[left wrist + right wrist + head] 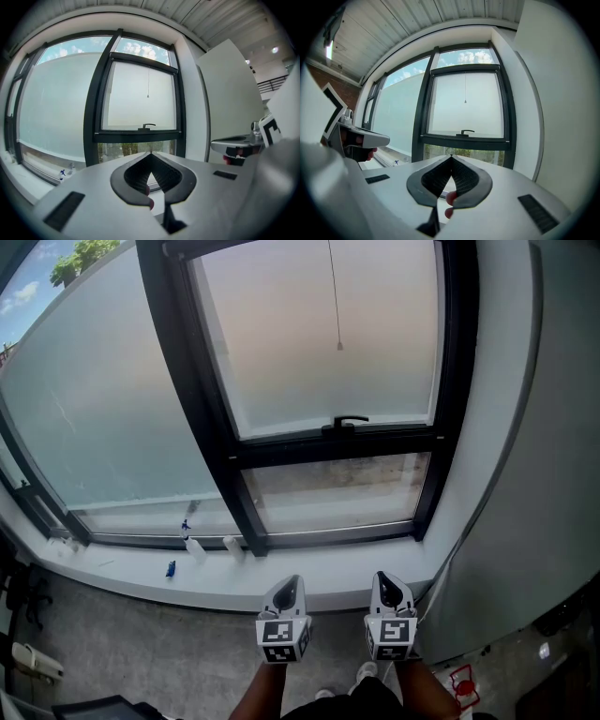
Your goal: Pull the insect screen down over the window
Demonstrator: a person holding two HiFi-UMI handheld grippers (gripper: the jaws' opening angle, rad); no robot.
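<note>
Holding my left gripper (283, 615) pressed together and empty short of the near edge of the sill (122, 573), I am seeing the screen's pull cord (339, 346) hanging untouched before the sash, the whole pull remaining undone, my right gripper (392, 613) likewise clamped on nothing, the cloudy top pane (140, 47) showing only in gripper views.

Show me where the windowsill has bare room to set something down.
The sill is bare under the right-hand window, from the black mullion to the right wall. Left of the mullion it is crowded: a spray bottle, a second small bottle and a small blue thing.
</note>
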